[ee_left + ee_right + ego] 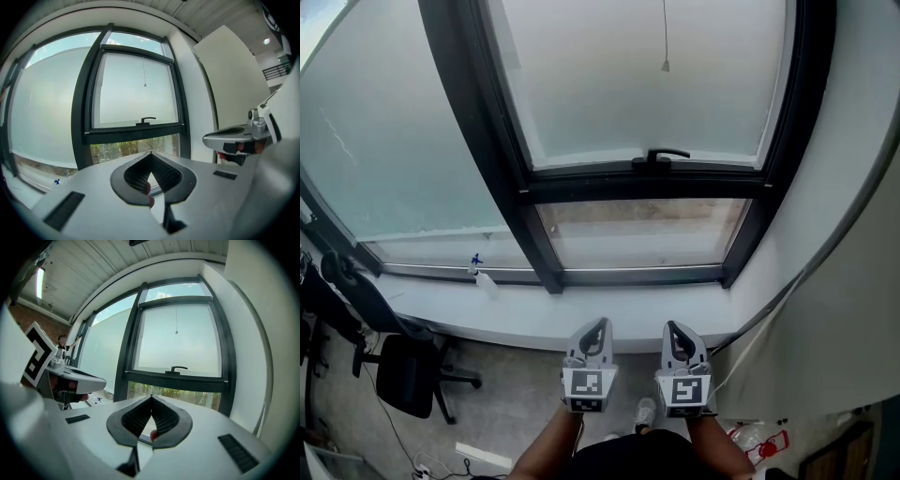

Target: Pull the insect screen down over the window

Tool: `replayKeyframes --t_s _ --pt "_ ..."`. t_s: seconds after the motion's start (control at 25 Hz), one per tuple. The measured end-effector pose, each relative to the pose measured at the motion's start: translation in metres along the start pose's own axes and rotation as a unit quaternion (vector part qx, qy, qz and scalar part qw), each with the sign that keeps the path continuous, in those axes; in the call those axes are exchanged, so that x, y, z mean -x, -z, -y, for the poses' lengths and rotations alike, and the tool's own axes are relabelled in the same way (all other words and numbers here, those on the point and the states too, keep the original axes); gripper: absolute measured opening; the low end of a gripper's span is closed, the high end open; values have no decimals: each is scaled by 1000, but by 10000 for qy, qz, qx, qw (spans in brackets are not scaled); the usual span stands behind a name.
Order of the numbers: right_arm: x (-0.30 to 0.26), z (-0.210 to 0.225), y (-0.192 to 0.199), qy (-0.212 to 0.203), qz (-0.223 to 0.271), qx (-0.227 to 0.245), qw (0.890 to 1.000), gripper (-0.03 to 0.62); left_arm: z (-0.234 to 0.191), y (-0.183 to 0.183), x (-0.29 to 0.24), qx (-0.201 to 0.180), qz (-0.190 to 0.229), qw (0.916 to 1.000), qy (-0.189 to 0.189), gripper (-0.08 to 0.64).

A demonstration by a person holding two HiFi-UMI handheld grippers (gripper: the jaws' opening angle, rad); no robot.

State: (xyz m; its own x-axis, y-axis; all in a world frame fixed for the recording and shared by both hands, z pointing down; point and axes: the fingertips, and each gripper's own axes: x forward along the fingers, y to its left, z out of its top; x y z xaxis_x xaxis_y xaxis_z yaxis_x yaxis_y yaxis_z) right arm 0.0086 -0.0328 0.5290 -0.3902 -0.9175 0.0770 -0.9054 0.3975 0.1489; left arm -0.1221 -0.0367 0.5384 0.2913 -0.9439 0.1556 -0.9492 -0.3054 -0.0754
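Left gripper and right gripper, both pressed together and empty, sit well below the pull cord. Arriving closed could bat it swinging instead of catching it.

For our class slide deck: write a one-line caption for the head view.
Left gripper and right gripper, both shut, face a dark-framed window with a hanging cord and handle.

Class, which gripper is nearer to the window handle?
Right. In the head view the right gripper sits almost straight below the handle. The left gripper is off to the handle's left, slightly farther away. Neither touches it.
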Motion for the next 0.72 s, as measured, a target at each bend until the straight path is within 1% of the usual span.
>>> replayKeyframes --t_s 0.12,0.32,0.52,0.72 --pt "-14 14 3 -36 -51 -29 10000 3 0 0 -17 -48 -57 9999 -99 0" --pt "-37 42 7 -13 -46 -67 10000 3 1 -10 -42 -60 -34 9998 -212 0" --pt "-52 59 -4 -127 36 -26 9999 3 3 -15 -62 -46 -42 9996 -285 0" --pt "-63 70 0 -173 -1 -91 9998 3 11 -18 -76 -52 -90 9995 -311 0"
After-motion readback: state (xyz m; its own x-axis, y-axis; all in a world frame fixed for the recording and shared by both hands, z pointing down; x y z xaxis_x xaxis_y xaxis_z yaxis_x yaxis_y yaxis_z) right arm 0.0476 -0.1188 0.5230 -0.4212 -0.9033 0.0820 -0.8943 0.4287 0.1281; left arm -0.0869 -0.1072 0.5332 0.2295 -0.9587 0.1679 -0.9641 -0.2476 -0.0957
